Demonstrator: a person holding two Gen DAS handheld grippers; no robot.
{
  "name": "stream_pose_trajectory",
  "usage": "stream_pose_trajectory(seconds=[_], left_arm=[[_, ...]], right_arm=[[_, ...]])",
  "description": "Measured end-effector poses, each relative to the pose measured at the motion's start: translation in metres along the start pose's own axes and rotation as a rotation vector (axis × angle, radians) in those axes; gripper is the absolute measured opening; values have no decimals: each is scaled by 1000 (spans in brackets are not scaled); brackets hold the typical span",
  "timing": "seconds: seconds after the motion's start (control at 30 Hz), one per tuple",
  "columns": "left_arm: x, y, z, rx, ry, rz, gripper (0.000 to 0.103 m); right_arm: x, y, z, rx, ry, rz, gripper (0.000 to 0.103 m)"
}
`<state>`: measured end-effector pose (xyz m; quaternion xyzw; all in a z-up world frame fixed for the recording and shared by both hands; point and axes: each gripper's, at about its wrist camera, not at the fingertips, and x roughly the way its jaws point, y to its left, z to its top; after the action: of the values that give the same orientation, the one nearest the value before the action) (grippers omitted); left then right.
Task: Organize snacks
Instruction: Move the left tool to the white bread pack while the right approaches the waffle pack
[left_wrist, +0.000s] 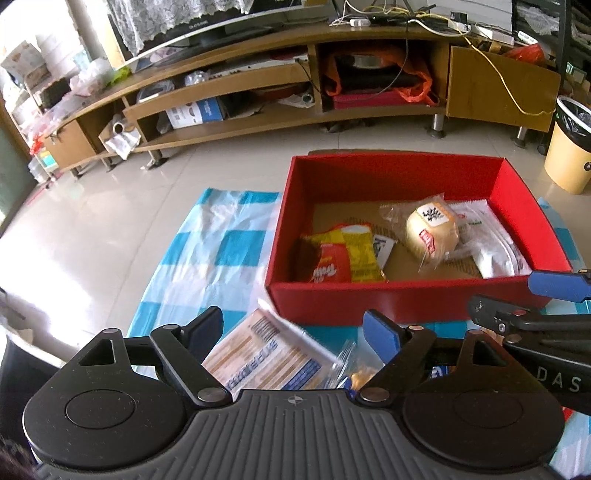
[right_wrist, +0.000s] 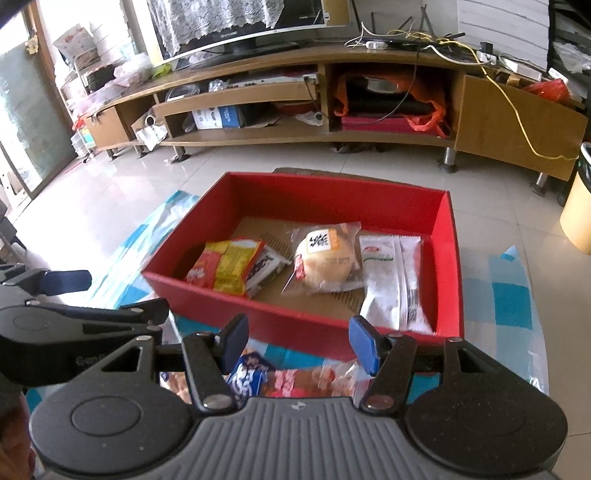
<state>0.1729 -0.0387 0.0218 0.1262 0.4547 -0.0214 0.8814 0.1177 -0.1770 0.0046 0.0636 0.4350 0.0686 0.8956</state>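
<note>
hovering both tools wide open and empty: my left tool (left_wrist: 293, 328) over a tan striped snack packet (left_wrist: 264, 354), my right tool (right_wrist: 297, 341) over a blue-labelled packet (right_wrist: 249, 373). beyond them the red box (right_wrist: 303, 328) already holds a bun (right_wrist: 325, 260) and other snacks. slick film could slip from my pads, or a tool could clip the box wall. everything lies on a blue checked sheet (left_wrist: 221, 236) on the tiled floor (left_wrist: 110, 206), with the tv stand (left_wrist: 258, 122) behind.
</note>
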Motion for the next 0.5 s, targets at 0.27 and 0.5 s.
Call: stream_pose_trajectory(seconds=[0.27,0.5], left_arm=[[0,14,-13,-16,34,-10,87],[15,36,-20,-40,88,-41,89]], right_arm=[[4,15,-13,-40,34,18,57],[6,21,-21,-62,57,34,57]])
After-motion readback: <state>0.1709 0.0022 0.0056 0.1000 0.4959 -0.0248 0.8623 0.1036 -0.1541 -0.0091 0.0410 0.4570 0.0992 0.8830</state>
